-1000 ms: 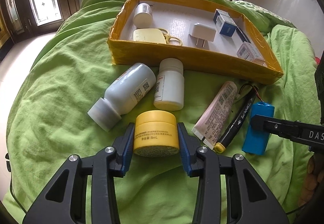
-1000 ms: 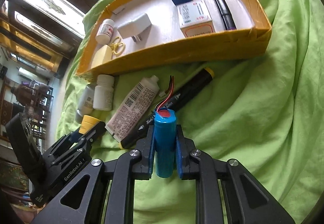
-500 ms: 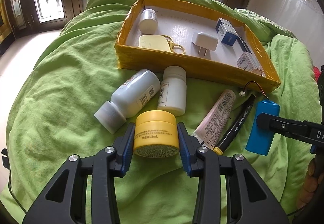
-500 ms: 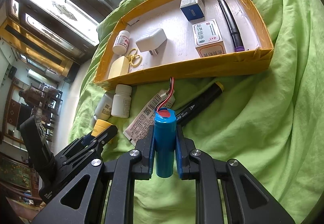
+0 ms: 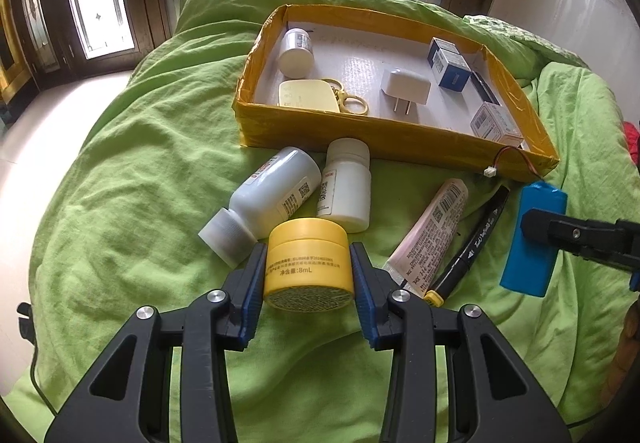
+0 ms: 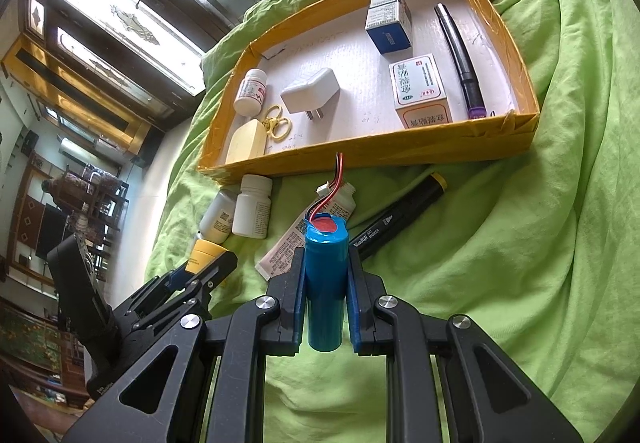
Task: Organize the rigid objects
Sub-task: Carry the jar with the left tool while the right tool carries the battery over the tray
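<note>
My left gripper (image 5: pixel 308 263) is shut on a small yellow jar (image 5: pixel 308 263) and holds it above the green bedspread. My right gripper (image 6: pixel 324 267) is shut on a blue cylindrical battery (image 6: pixel 325 283) with red and black wires; the battery also shows in the left wrist view (image 5: pixel 532 239). A yellow-walled cardboard tray (image 5: pixel 360 135) lies beyond, holding a small white bottle (image 5: pixel 296 51), a charger plug (image 5: pixel 406 89), boxes and a pen. Two white bottles (image 5: pixel 276 195) (image 5: pixel 346 185), a pink tube (image 5: pixel 432 231) and a black marker (image 5: pixel 472 243) lie loose before the tray.
The green bedspread (image 5: pixel 140 183) covers the whole bed, rumpled at the right (image 6: pixel 540 223). Windows and wooden frames stand behind the bed. The left gripper also shows in the right wrist view (image 6: pixel 208 263) at lower left.
Both grippers have risen with their loads; the tray and loose items look farther away and lower in both views.
</note>
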